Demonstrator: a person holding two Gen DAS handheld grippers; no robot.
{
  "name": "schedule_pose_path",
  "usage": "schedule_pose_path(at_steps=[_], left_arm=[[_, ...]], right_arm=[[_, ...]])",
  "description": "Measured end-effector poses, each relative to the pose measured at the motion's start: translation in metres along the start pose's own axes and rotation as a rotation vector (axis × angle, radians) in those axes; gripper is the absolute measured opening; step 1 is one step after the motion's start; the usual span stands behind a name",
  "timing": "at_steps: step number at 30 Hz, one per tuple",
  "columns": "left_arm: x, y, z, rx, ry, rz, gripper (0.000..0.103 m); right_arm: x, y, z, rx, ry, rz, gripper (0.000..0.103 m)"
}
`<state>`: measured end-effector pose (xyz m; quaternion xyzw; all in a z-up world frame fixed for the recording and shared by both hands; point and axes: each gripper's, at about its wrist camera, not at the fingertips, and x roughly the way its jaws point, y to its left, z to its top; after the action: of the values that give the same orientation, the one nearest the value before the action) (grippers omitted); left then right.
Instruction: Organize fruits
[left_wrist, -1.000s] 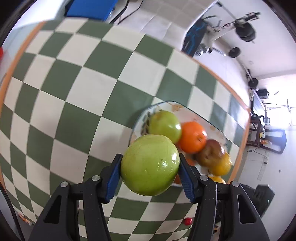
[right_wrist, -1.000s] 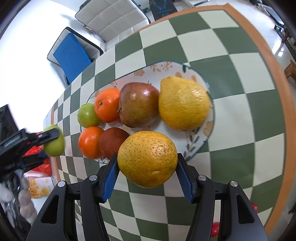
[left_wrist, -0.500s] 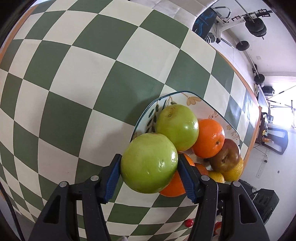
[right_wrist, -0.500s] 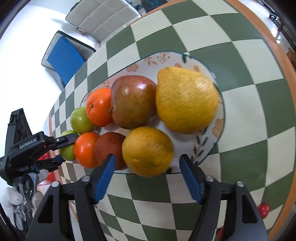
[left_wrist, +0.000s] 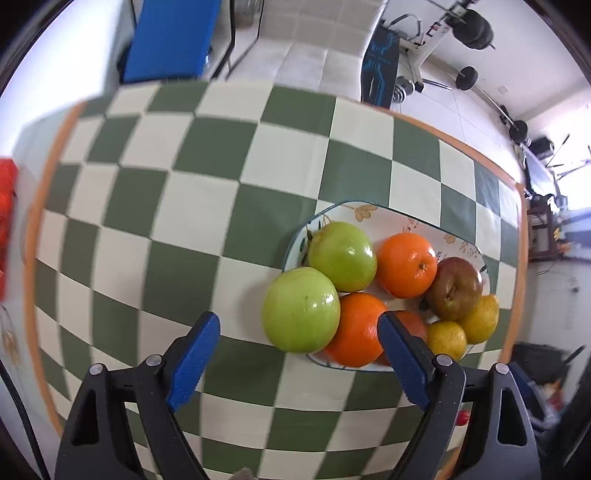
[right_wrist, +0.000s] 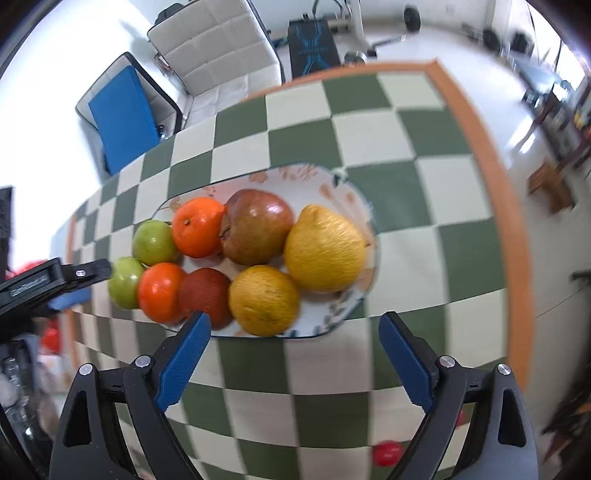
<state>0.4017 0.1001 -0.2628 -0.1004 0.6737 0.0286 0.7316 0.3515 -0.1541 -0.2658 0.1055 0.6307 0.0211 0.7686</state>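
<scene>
Fruit fills the plate (left_wrist: 373, 218) from end to end now, so your job at this step is a clean exit rather than another placement.

Start at the left of the left wrist view. Your left gripper (left_wrist: 299, 354) stands wide apart and holds nothing. The nearer green apple (left_wrist: 301, 309) sits at the centre of that frame, perched on the plate's near-left edge and leaning against the orange (left_wrist: 356, 328). I judge it the least secure piece (it hangs partly over the rim, as far as this angle shows). Back the left gripper straight out along its own line, low and slow, so neither blue finger (left_wrist: 194, 354) brushes the apple and rolls it onto the checked tablecloth (left_wrist: 184, 206). The second green apple (left_wrist: 342, 255) sits just behind it, touching it.

Moving right, the right wrist view shows the same plate (right_wrist: 354, 199) across the middle of the frame. Your right gripper (right_wrist: 293, 354) is also spread open and empty, at the bottom of the frame, with the yellowish orange (right_wrist: 264, 300) lying just ahead of it, on the plate's near edge. It rests against the brown fruit (right_wrist: 205, 297) on its left and the big yellow pear-shaped fruit (right_wrist: 325, 249) behind. Lift away upward before you swing sideways.

Check last for strays: a small red thing (right_wrist: 386, 453) lies at the lower right of the frame, too blurred to name.
</scene>
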Motion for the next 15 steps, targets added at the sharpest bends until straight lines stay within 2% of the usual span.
schedule_pose_path(at_steps=[4,7,15], left_arm=[[-0.024,-0.011,-0.028,0.073,-0.095,0.076,0.087],[-0.037,-0.014,-0.045,0.088,-0.128,0.081,0.087],[-0.084,-0.027,-0.086,0.126,-0.21,0.062,0.087]], right_arm=[[-0.023,0.003,-0.008,-0.066,-0.052,-0.071,0.098],[-0.037,0.003,-0.014,-0.084,-0.07,-0.093,0.098],[-0.095,0.008,-0.039,-0.111,-0.15,-0.081,0.098]])
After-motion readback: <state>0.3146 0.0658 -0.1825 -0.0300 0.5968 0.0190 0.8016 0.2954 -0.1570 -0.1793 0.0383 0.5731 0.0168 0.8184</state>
